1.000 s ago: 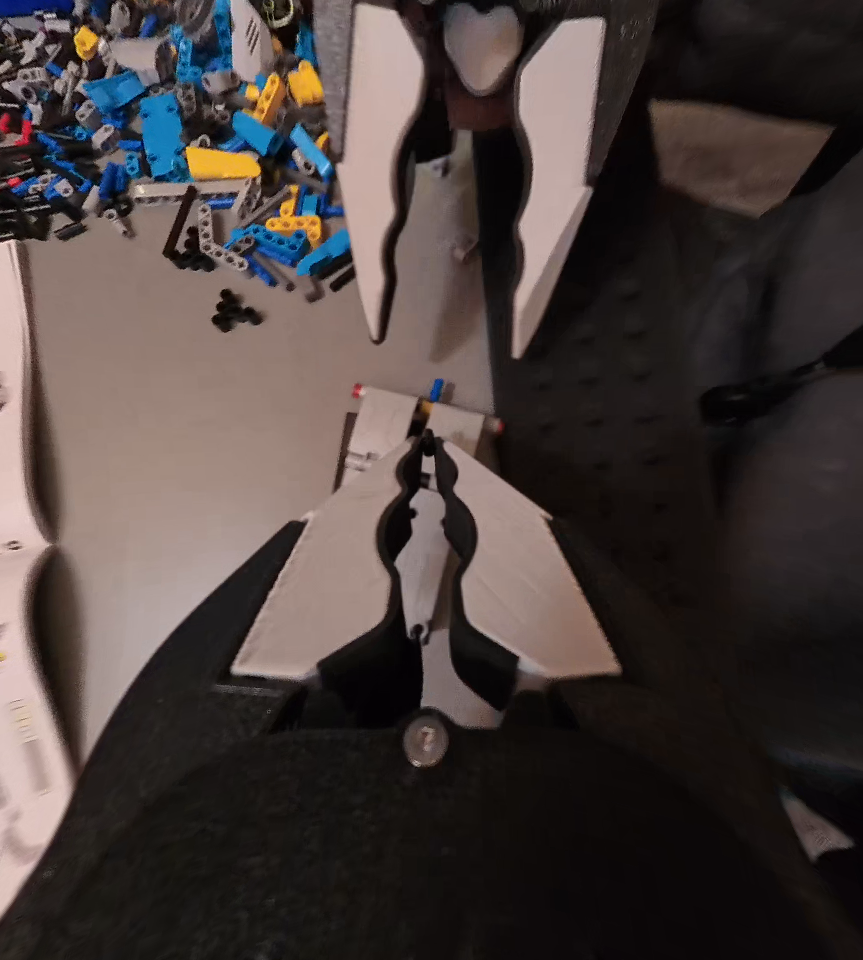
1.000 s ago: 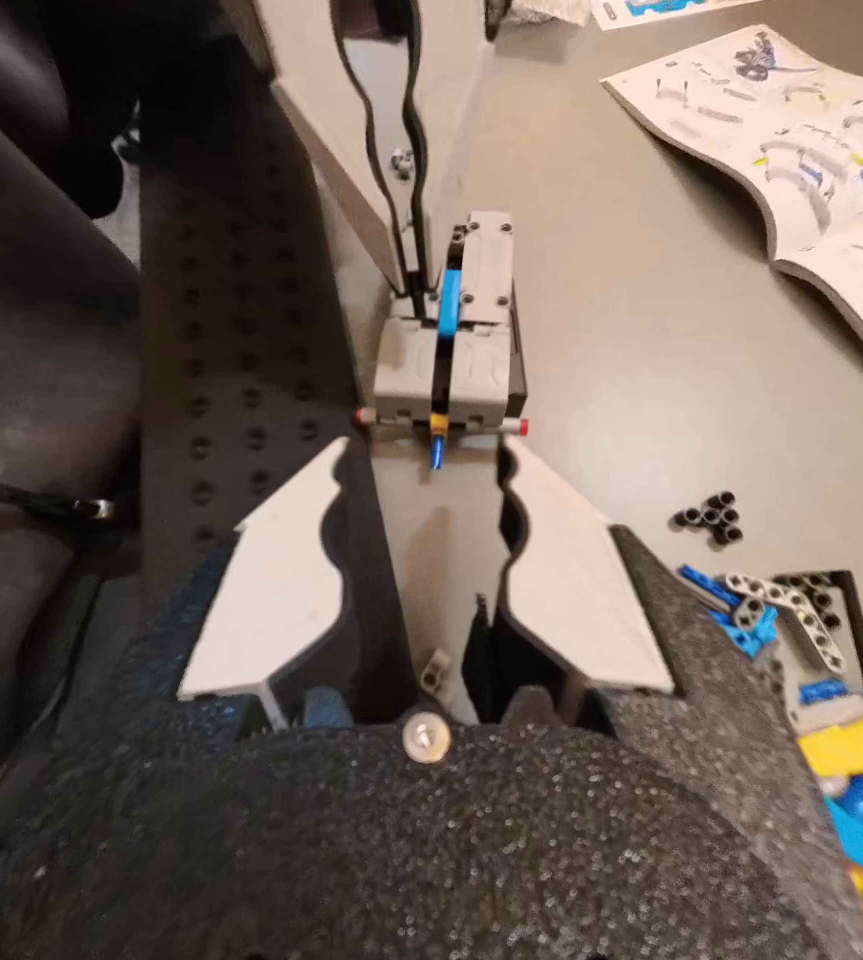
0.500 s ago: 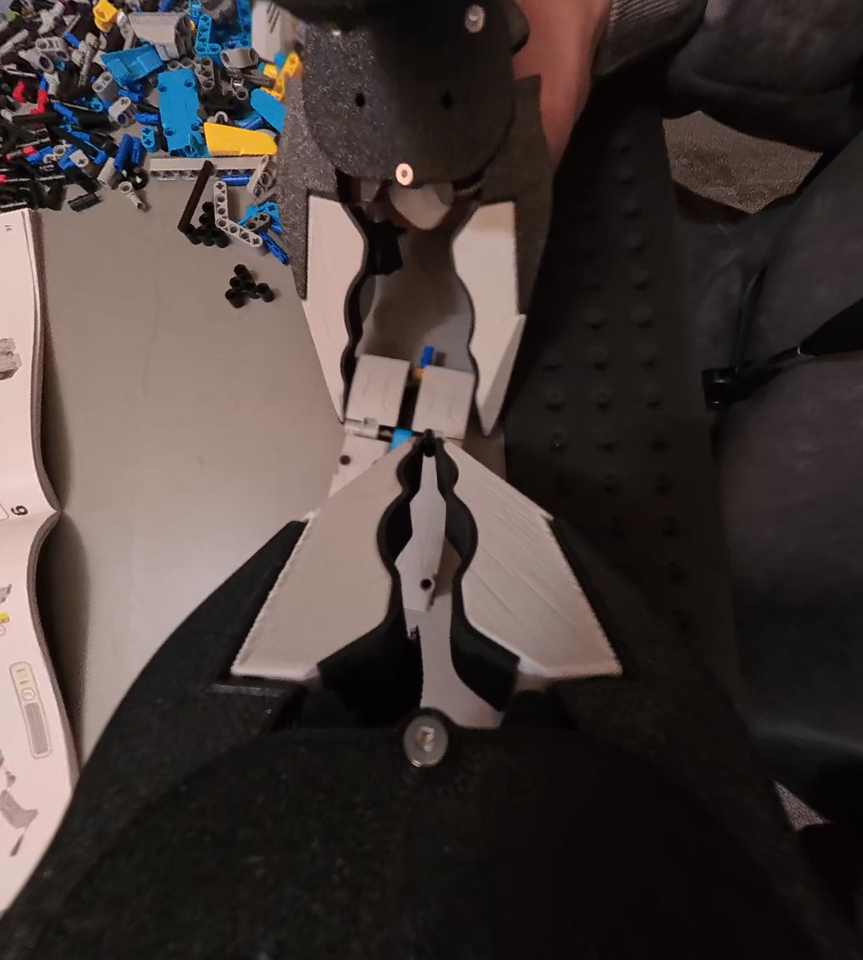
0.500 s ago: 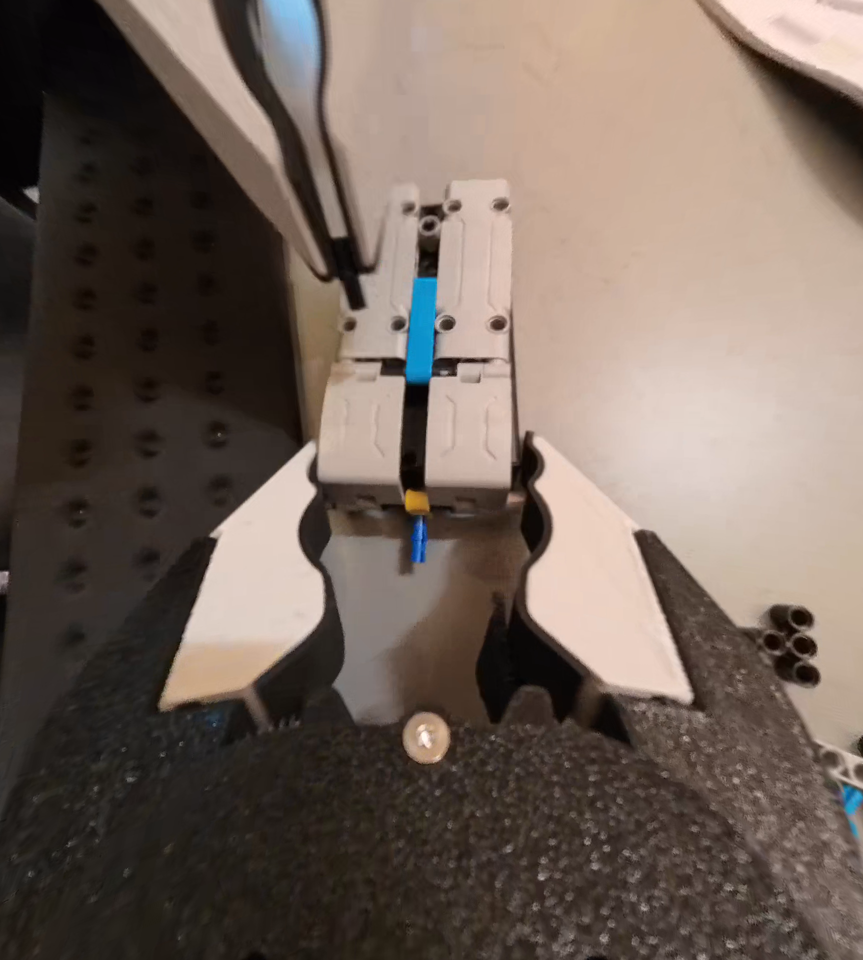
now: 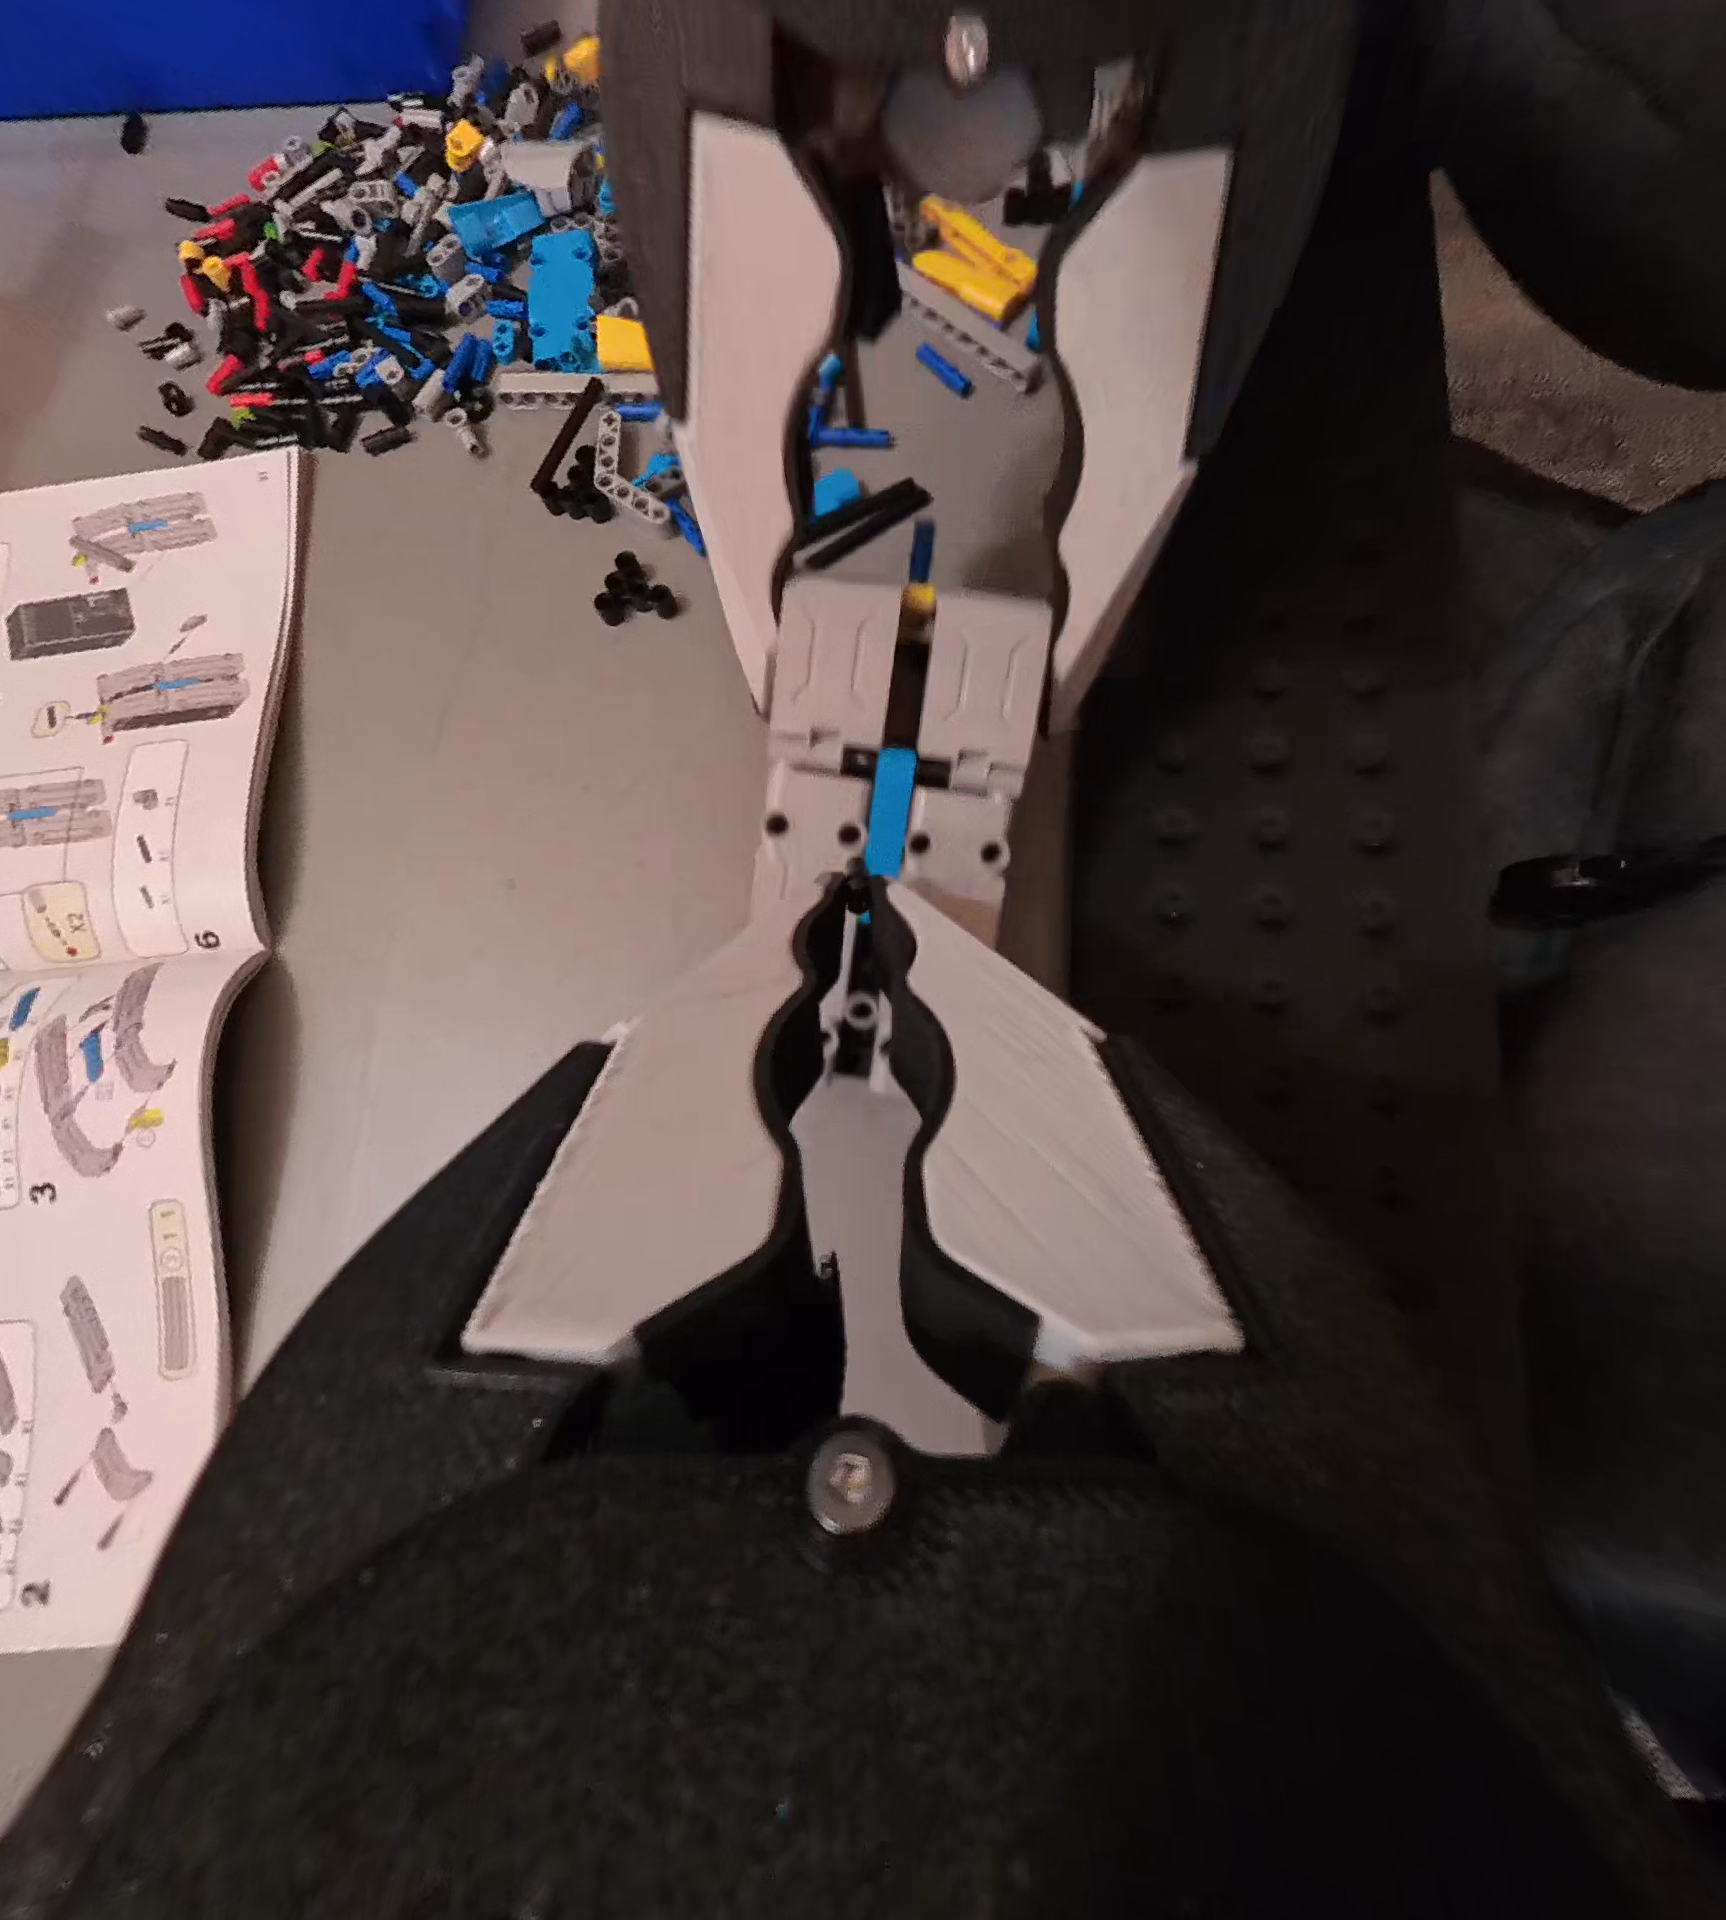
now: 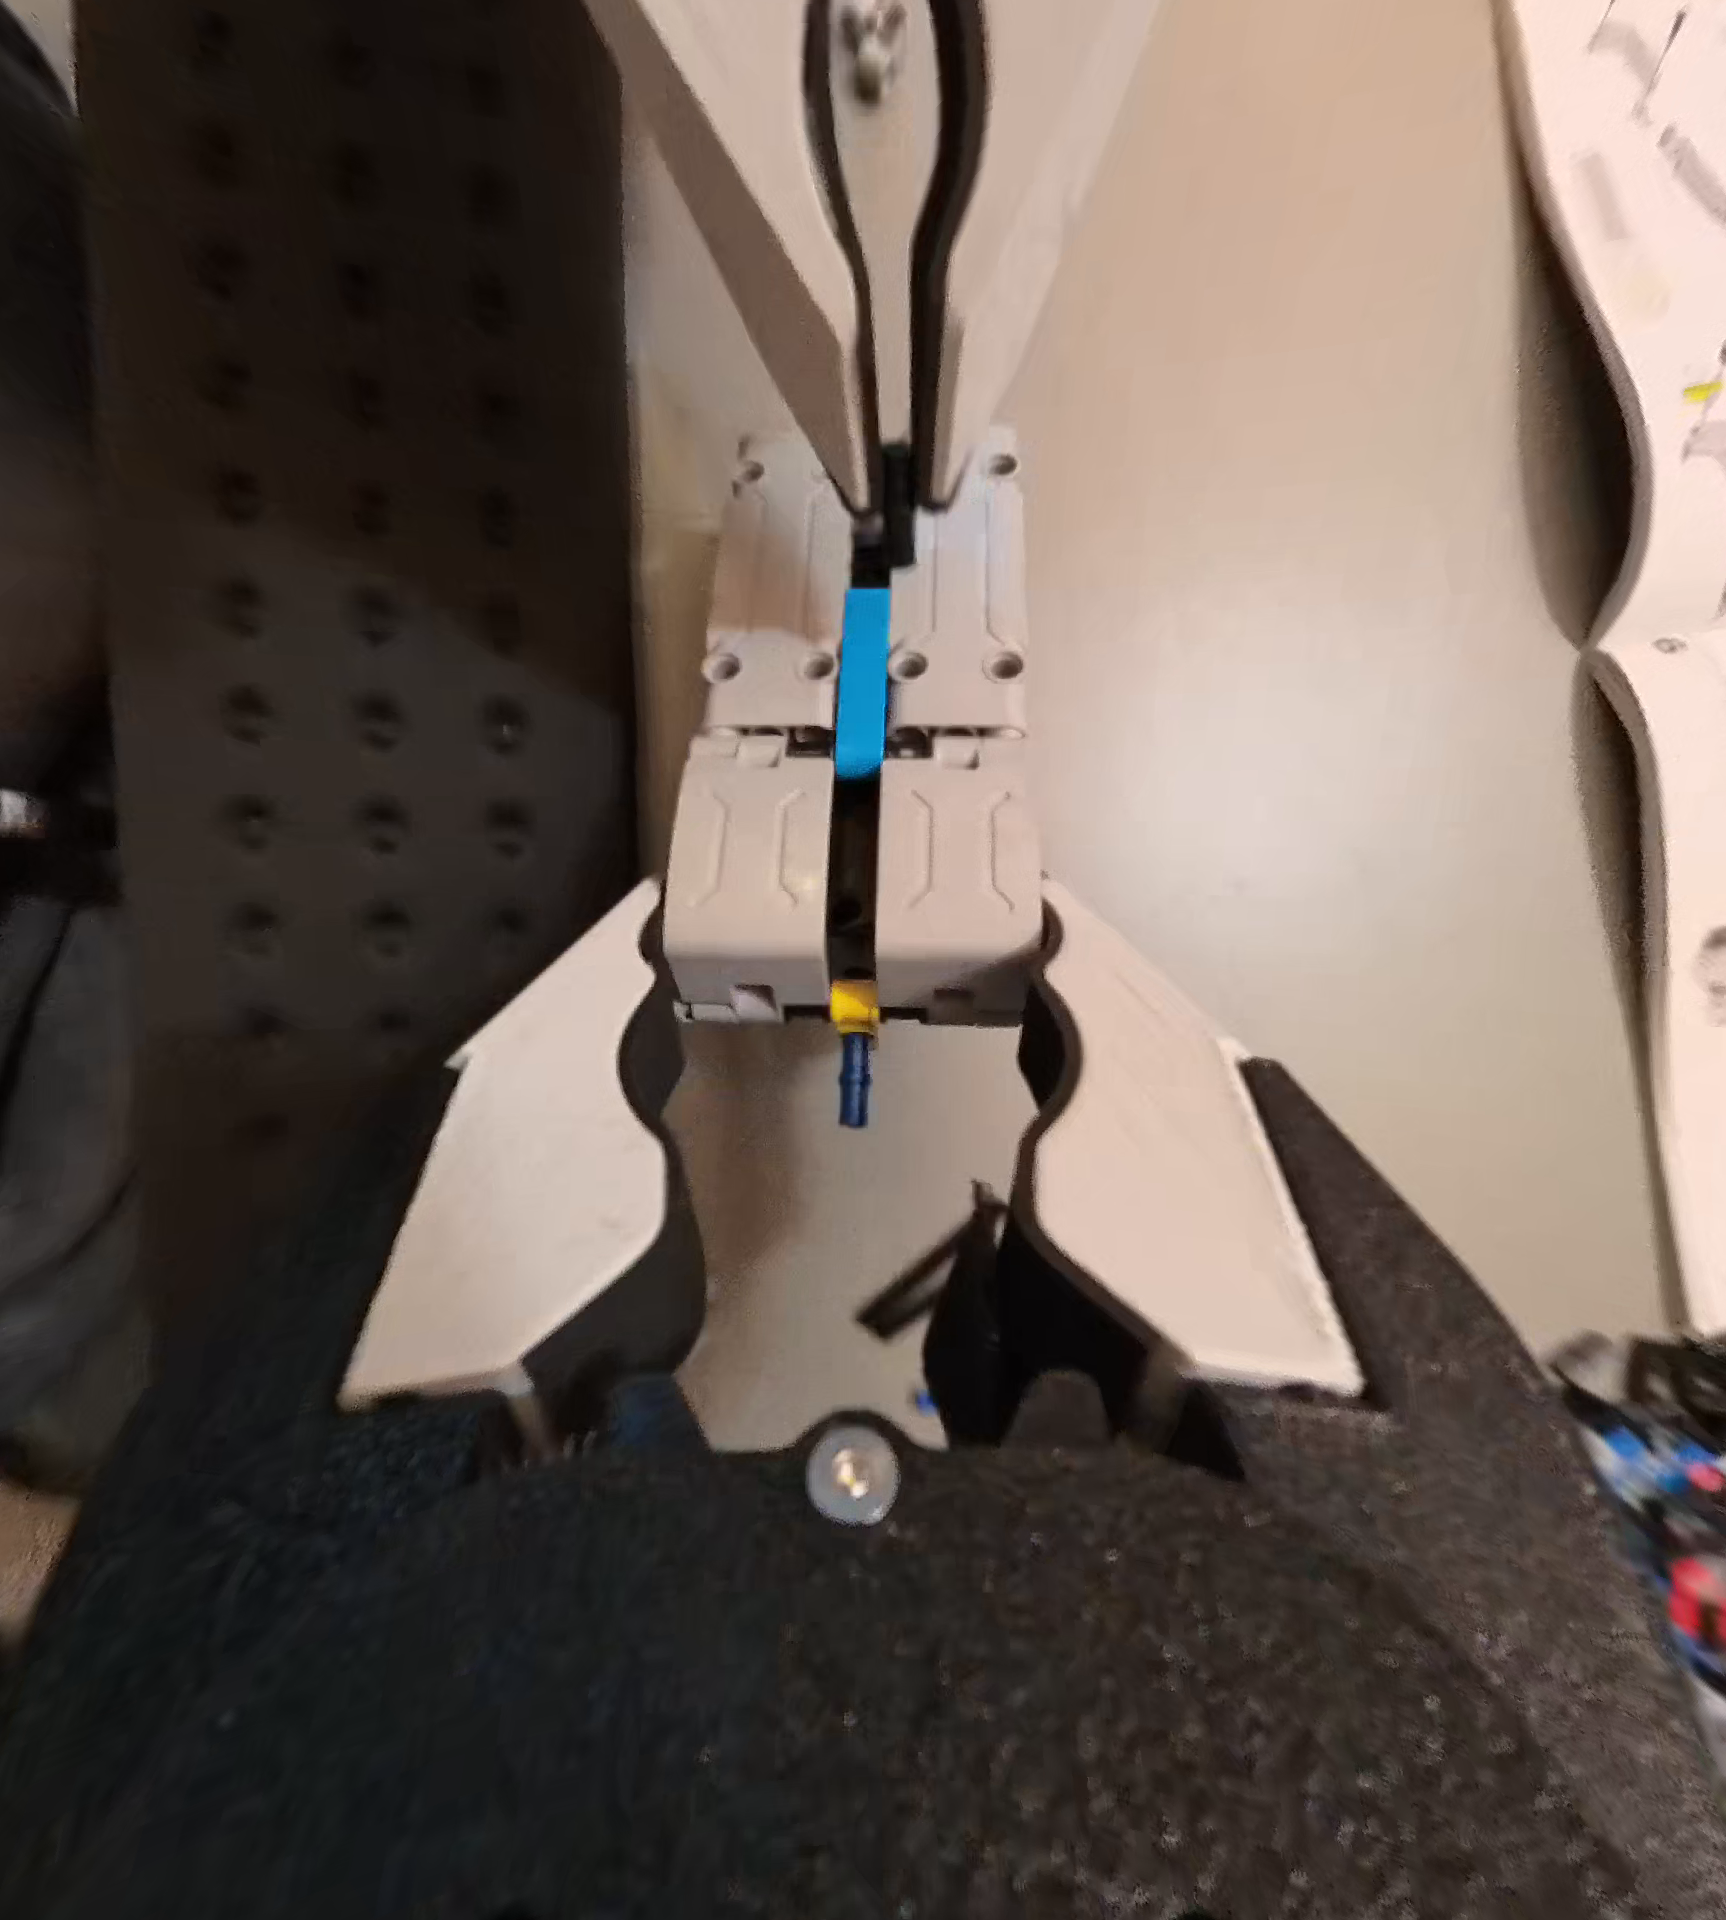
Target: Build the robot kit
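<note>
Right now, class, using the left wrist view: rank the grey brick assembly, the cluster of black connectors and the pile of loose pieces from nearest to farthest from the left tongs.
1. Grey brick assembly, at the left tongs tips.
2. Cluster of black connectors, ahead left.
3. Pile of loose pieces, far left.

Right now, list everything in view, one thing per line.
grey brick assembly: one, grey panels with a blue strip, on the table between the two grippers
blue pin: one, sticks out below a yellow piece at the assembly's near end
loose brick pile: many; black, blue, red, yellow; far left
instruction booklet: one, white, open, left
table: one, grey
left hand-held gripper: shut on the assembly's end
right hand-held gripper: fingers astride the assembly's other end
</note>
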Demonstrator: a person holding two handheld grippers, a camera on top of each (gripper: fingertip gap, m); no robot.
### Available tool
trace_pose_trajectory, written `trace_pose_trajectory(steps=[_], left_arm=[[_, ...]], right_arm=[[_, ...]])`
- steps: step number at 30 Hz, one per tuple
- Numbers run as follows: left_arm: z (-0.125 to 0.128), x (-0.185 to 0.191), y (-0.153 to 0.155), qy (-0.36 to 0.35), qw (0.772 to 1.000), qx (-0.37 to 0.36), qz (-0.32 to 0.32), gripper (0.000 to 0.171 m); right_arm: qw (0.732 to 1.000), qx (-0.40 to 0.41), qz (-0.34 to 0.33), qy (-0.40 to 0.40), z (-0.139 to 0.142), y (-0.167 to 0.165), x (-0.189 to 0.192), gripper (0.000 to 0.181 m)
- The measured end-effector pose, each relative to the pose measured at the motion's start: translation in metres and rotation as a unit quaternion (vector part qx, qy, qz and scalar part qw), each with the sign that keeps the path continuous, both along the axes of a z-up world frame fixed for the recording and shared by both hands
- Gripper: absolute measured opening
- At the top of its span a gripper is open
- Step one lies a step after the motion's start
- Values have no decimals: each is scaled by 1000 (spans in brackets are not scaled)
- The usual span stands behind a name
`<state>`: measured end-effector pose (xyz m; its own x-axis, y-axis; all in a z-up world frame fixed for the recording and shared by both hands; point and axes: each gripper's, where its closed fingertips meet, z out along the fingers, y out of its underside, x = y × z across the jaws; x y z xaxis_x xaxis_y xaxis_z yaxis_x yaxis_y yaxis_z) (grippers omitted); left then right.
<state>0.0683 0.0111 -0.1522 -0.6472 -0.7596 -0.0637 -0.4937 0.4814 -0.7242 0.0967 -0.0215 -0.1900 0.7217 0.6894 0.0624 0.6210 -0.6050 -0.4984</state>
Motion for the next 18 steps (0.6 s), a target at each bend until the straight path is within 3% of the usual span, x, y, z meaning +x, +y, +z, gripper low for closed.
trace_pose_trajectory(steps=[4, 10, 18], left_arm=[[-8, -8, -3, 5, 1000, -30, 5, 3], [-16, -9, -4, -21, 999, -39, 11, 3], [2, -50, 27, -68, 993, -78, 59, 3]], right_arm=[[993, -79, 37, -82, 18, -6, 13, 63], [964, -186, 71, -174, 31, 5, 1, 63], [968, -180, 101, -145, 36, 40, -47, 64]])
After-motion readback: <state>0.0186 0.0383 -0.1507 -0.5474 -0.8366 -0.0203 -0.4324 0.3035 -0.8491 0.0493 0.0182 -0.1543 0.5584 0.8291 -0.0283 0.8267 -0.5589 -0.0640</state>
